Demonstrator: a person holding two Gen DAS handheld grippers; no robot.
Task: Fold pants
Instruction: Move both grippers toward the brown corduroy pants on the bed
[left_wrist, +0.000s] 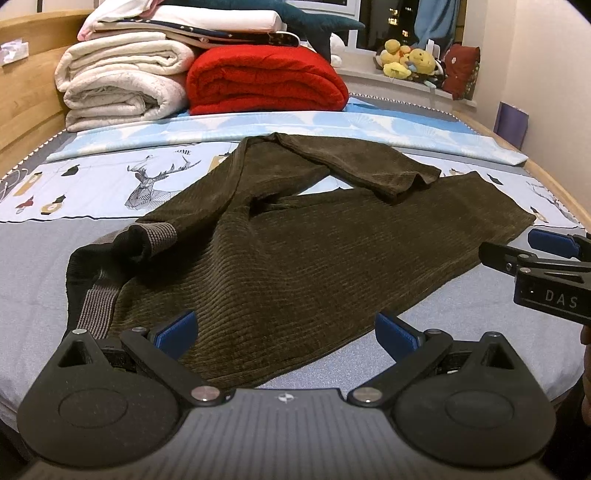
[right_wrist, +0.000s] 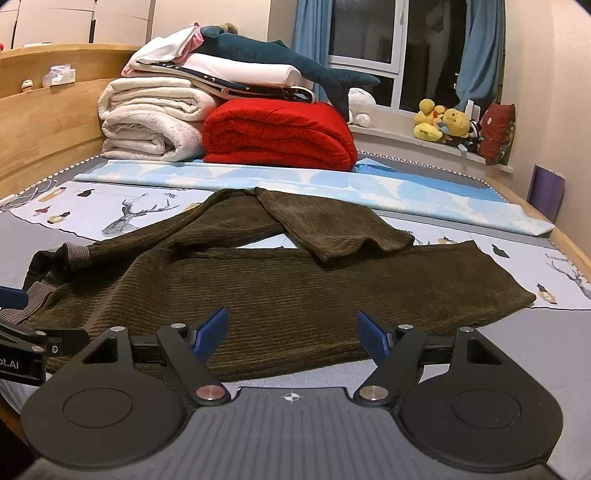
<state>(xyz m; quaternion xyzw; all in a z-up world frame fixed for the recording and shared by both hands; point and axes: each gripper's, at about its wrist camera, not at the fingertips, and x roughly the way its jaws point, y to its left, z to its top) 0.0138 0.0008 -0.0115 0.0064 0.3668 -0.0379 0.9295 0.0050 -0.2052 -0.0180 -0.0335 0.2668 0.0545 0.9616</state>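
The bed (left_wrist: 110, 254) carries the dark olive corduroy pants (left_wrist: 295, 251), spread across its middle with one leg doubled back over the other. Behind them sit the folded white blankets (right_wrist: 147, 122) and red blanket (right_wrist: 277, 133). Only the right wrist view shows the window (right_wrist: 365, 33) and the plush shark (right_wrist: 280, 59) in full. The left gripper (left_wrist: 284, 334) and right gripper (right_wrist: 291, 332) hover over the pants' near edge, fingers spread wide, holding nothing.

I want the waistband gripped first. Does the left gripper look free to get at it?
Probably yes. The left gripper stands open over the pants, and the striped waistband lies just to its left on the bed, with nothing lying over it.
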